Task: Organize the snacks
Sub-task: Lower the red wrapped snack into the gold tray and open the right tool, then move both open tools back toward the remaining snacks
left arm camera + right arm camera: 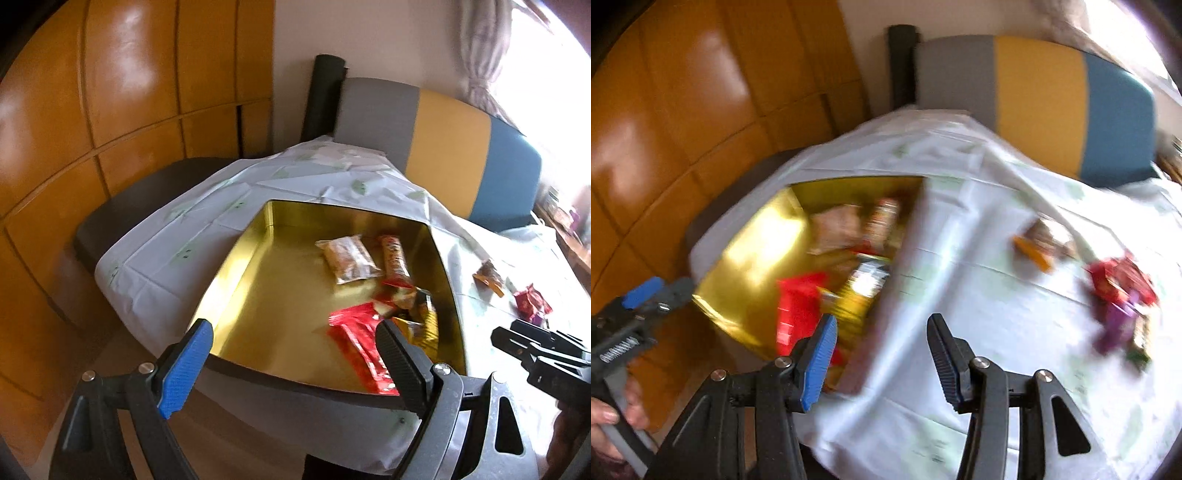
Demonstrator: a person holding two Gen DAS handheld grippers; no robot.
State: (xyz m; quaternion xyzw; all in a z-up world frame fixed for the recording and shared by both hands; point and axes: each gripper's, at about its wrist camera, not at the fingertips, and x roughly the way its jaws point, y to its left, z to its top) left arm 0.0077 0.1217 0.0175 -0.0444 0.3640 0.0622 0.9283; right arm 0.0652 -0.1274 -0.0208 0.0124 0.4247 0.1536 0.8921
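An open gold tin (258,280) stands on the white printed tablecloth (207,221). Inside it lie a beige packet (347,260), an orange-red bar (395,258), a red packet (354,339) and some yellow-gold packets (424,317). My left gripper (295,347) hangs open over the tin's near rim, holding nothing. The blurred right wrist view shows my right gripper (881,358) open and empty above the tin's right wall (897,266). Loose on the cloth to its right lie an orange packet (1038,247), red packets (1119,280) and a purple one (1115,325).
A chair with a grey, yellow and blue back (443,125) stands behind the table. Glossy wooden cabinet doors (110,110) fill the left side. A dark seat (140,210) sits by the table's left edge. A hand (605,417) holds the left gripper's handle.
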